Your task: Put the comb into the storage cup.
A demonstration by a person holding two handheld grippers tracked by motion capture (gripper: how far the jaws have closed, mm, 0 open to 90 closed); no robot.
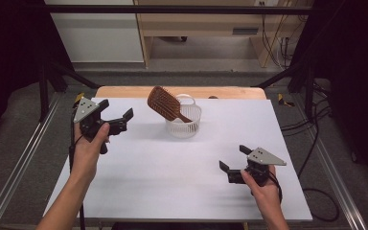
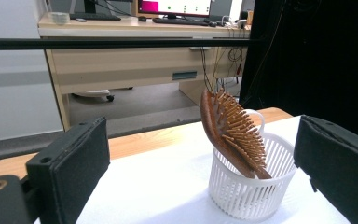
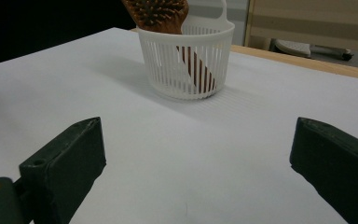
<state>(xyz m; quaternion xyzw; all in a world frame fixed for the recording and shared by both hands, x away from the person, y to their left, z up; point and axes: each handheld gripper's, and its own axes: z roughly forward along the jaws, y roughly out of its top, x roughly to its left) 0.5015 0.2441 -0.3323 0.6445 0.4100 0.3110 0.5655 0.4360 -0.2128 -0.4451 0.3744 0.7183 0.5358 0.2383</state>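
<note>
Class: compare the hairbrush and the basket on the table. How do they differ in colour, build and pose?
The hairbrush is brown and looks wooden; the basket is white. The hairbrush is a solid paddle with bristles; the basket has slotted walls and an open top. The hairbrush leans tilted, handle down; the basket stands upright. Shared: neither is held by the open left gripper or right gripper.

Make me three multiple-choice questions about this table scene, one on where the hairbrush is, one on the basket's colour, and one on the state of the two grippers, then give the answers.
1. Where is the hairbrush?
A. flat on the table
B. standing handle-down in the basket
C. in the left gripper

2. What colour is the basket?
A. white
B. blue
C. black

3. How are the two grippers?
A. both shut on the hairbrush
B. both open, holding nothing
C. right gripper shut on the basket

Answers:
1 B: the handle sits inside and the bristled head leans out over the rim.
2 A: its slatted wall is white.
3 B: each gripper's jaws stand wide apart over the table.
</note>
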